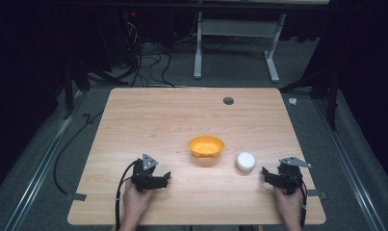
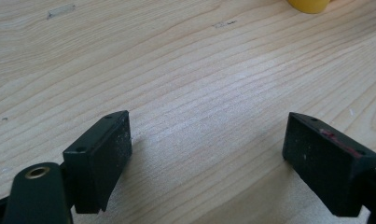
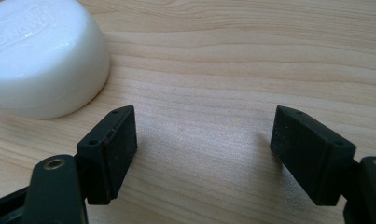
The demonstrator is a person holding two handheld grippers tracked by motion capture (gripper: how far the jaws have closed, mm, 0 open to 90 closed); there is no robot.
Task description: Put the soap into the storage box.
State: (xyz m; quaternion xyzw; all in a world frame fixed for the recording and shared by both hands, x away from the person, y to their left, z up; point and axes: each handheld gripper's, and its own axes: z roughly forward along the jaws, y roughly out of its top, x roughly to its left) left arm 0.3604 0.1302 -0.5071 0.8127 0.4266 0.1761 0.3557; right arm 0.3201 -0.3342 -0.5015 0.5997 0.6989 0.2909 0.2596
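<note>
A wooden table (image 1: 191, 120) carries an orange bowl (image 1: 206, 146) near its middle, with a round white soap-like puck (image 1: 245, 161) just beside it to the right, both standing apart. The left gripper (image 1: 166, 177) rests near the front edge, fingers (image 2: 99, 156) spread wide over bare wood. The right gripper (image 1: 265, 173) sits near the puck without touching it, fingers (image 3: 108, 149) likewise apart, nothing between them.

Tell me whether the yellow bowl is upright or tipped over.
Upright: the yellow bowl sits on its base on the table, rim facing up, interior visible.
</note>
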